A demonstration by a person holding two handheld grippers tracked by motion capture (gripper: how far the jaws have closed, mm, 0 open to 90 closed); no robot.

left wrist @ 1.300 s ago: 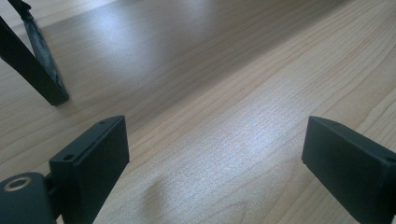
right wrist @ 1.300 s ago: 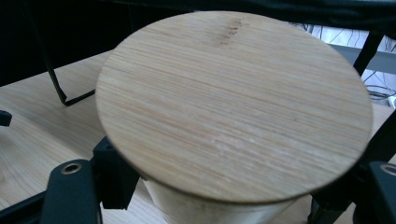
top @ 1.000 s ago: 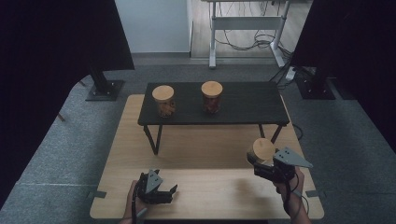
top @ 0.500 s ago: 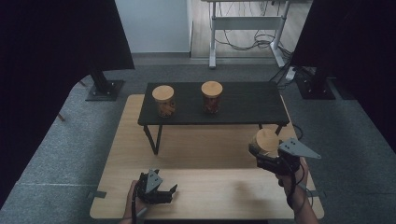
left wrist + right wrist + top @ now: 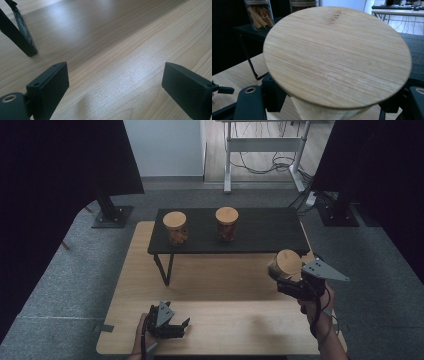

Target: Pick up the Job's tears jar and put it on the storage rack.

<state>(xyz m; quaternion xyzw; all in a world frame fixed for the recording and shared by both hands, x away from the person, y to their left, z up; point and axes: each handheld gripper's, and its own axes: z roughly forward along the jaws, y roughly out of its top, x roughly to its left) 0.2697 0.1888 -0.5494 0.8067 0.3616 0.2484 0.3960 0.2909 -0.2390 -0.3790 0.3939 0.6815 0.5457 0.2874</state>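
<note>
Two lidded jars, black shelf, wooden table

No legible text anywhere; perhaps a faint dark mark on the jar lid.

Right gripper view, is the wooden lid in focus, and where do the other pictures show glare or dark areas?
In the right gripper view the bamboo lid is sharp, its grain clear, while the jar of rolled sticks behind is slightly soft; in the left gripper view a pale sheen lies on the wooden tabletop between the left claw's open jaws; in the high view black curtains leave both sides dark.
</note>
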